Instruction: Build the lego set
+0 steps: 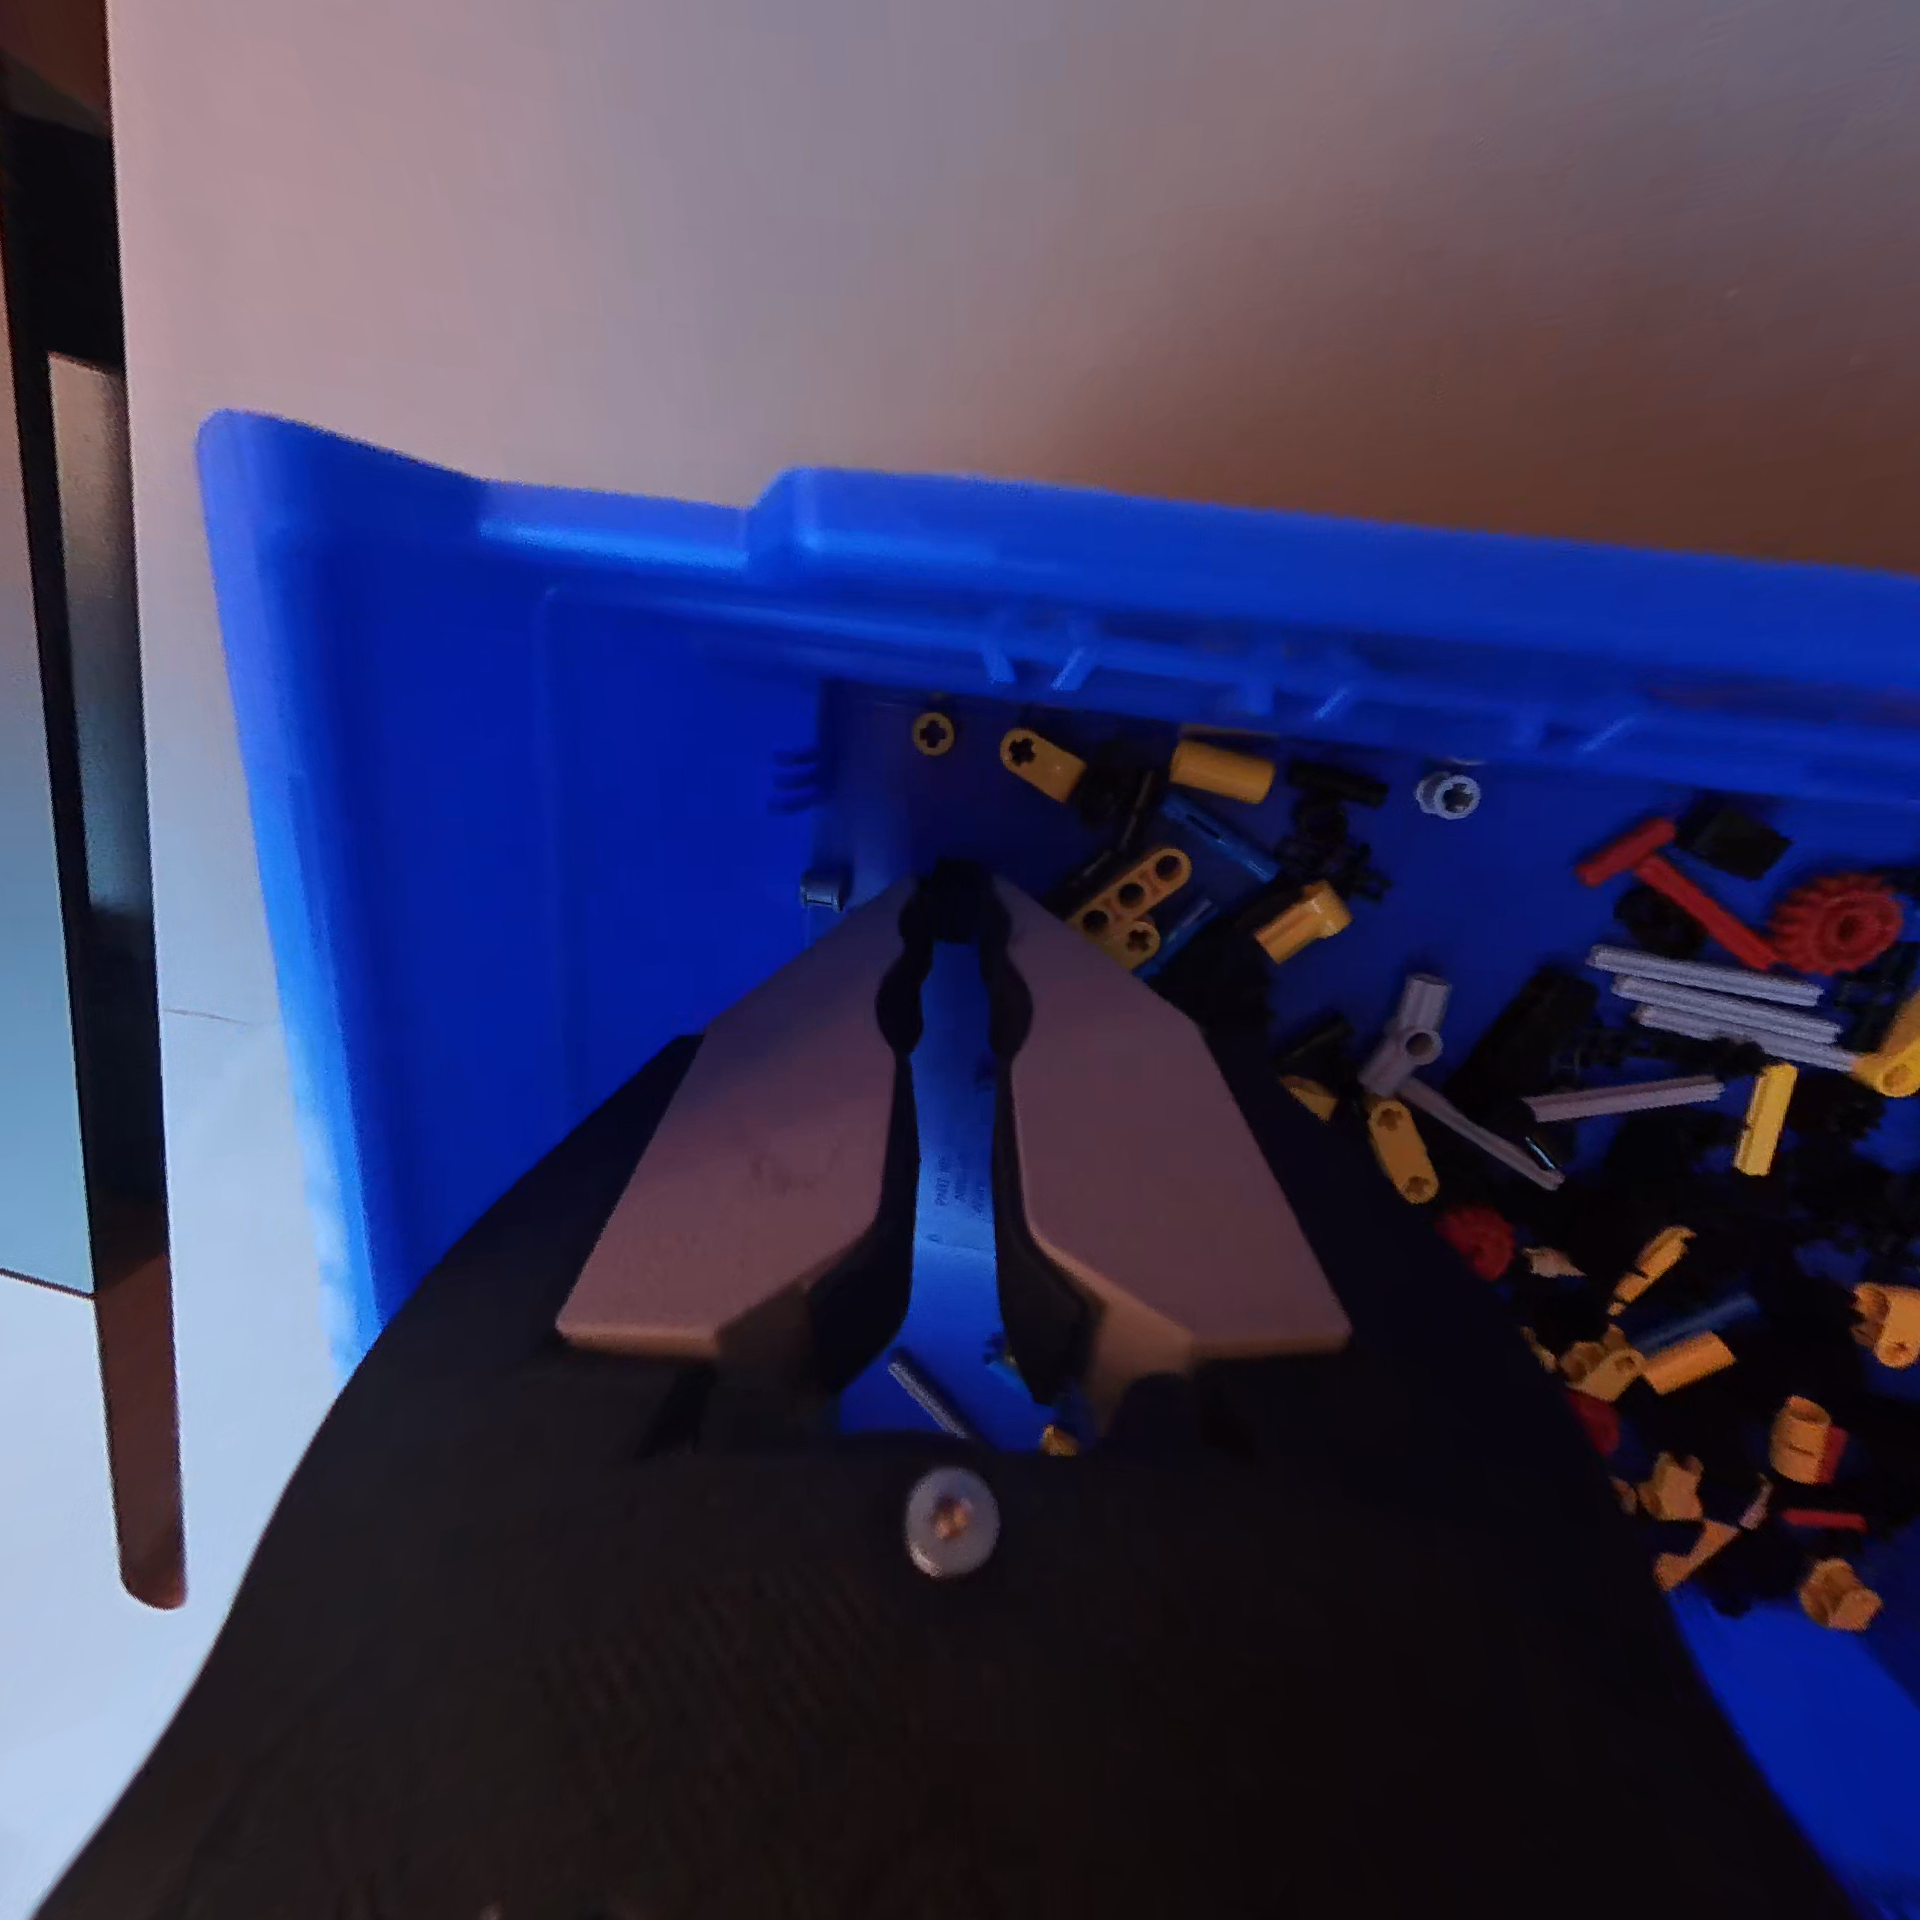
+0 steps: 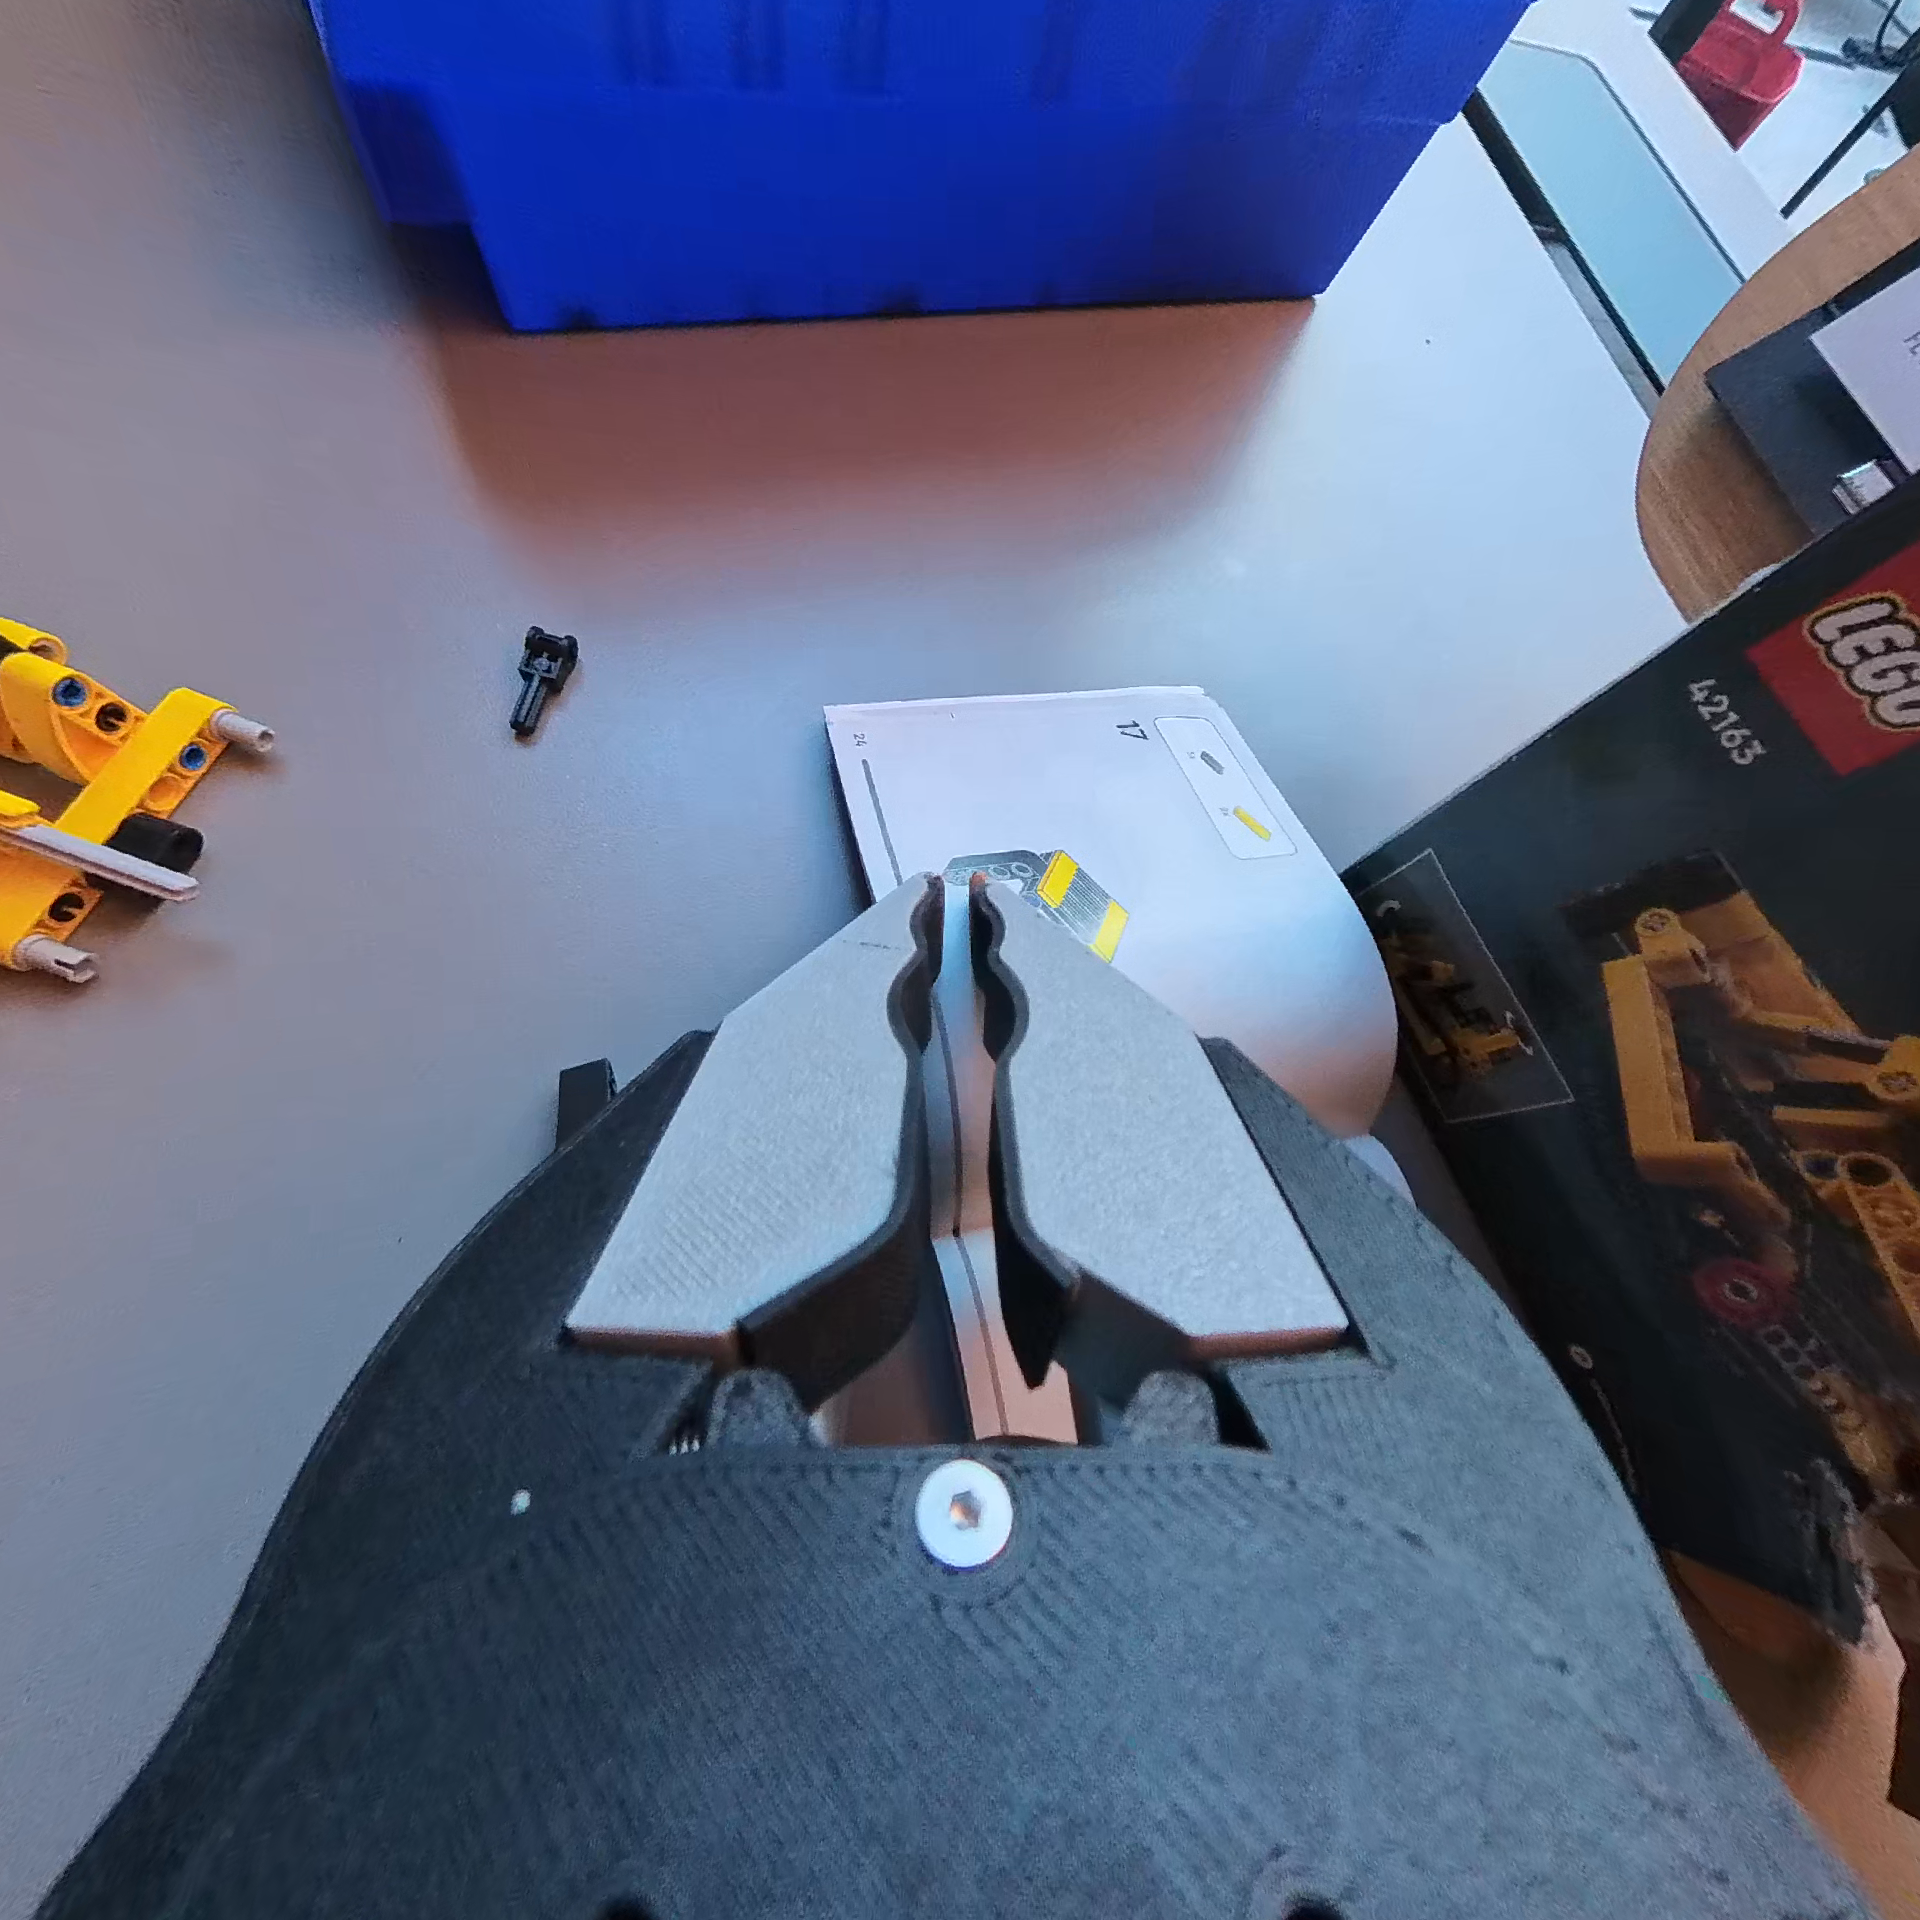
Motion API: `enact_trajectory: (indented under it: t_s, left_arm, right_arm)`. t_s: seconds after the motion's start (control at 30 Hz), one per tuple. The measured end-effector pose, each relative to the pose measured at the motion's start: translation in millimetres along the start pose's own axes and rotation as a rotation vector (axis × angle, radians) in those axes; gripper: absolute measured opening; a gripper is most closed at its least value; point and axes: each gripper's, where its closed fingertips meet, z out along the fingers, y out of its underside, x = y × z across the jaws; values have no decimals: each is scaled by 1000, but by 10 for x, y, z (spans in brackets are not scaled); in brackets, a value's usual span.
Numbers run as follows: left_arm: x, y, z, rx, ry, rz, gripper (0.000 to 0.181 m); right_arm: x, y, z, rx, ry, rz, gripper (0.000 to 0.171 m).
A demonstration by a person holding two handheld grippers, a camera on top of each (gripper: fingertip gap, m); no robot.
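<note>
My left gripper (image 1: 952,896) reaches into the blue bin (image 1: 665,582), near its far left corner. Its fingertips are shut on a small black Lego piece (image 1: 950,906). Several loose yellow, black, grey and red Lego parts (image 1: 1538,1049) lie on the bin floor to the right. My right gripper (image 2: 954,885) is shut and holds nothing, above the open instruction booklet (image 2: 1049,769) on the grey table. A yellow partly built Lego assembly (image 2: 94,800) lies at the far left of the right wrist view. A small black pin (image 2: 542,677) lies on the table between them.
The bin's outer wall (image 2: 894,166) stands at the back of the right wrist view. The black Lego box (image 2: 1683,1060) lies to the right of the booklet. A round wooden table (image 2: 1745,457) stands far right. A dark vertical post (image 1: 94,831) is left of the bin. Tip to tip, the grippers are about 30 cm apart. My right tips are roughly 10 cm from the small black pin (image 2: 542,677).
</note>
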Motion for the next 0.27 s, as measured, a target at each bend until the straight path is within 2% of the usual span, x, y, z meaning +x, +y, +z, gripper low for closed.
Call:
enact_trajectory:
  t_s: [0.13,0.27]
  left_arm:
    - [-16,34,-41,-39,-39,14,5]
    - [72,-205,-463,83,-65,4,5]
  right_arm:
    - [6,-3,-10,3,2,1,0]
    - [19,-71,-81,36,3,13,2]
